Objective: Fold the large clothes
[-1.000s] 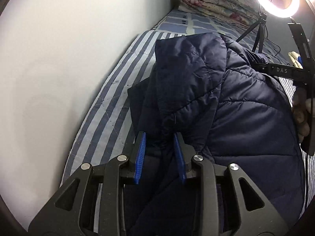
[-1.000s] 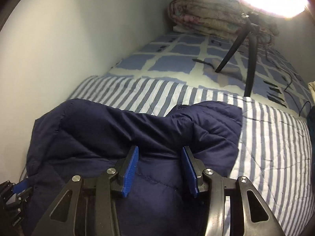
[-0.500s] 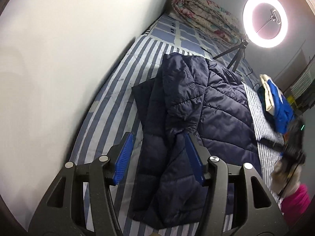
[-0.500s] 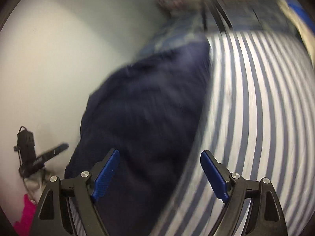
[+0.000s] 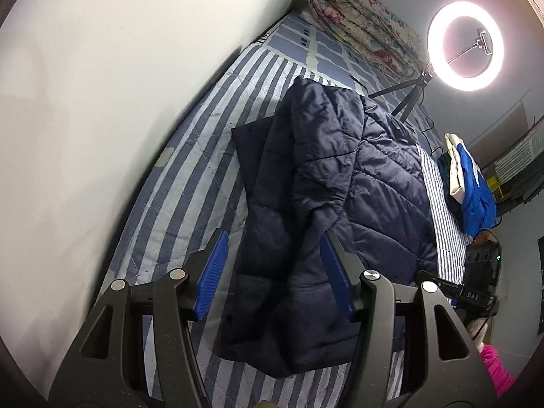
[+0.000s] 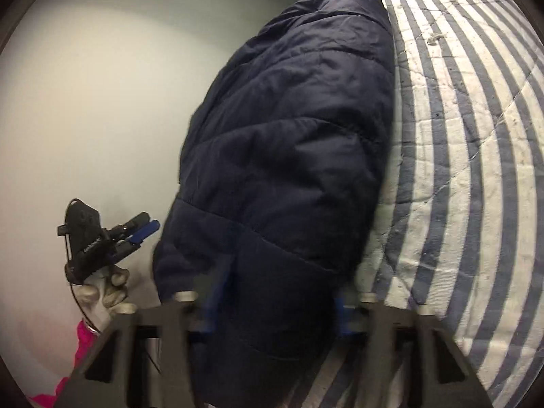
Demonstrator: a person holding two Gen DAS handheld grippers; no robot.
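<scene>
A dark navy quilted jacket [image 5: 340, 183] lies on the striped bed cover [image 5: 190, 176], with a sleeve or side panel folded over its middle. My left gripper [image 5: 272, 265] hangs above the jacket's near end with its jaws wide open and nothing in them. In the right wrist view the jacket [image 6: 292, 142] fills the middle. My right gripper [image 6: 275, 306] is low at the jacket's edge with jaws wide apart and blurred, the fabric lying between them. The left gripper also shows in the right wrist view [image 6: 139, 234], held by a gloved hand.
A lit ring light [image 5: 464, 46] on a tripod stands on the bed beyond the jacket. A rolled floral quilt [image 5: 360, 30] lies at the bed's far end. Folded blue and white clothes [image 5: 469, 180] sit at the right. The wall [image 5: 102, 85] borders the left.
Both grippers let go of the jacket and opened wide. The left one pulled back and up. The right one swung round to the jacket's other side and dropped to its edge.
</scene>
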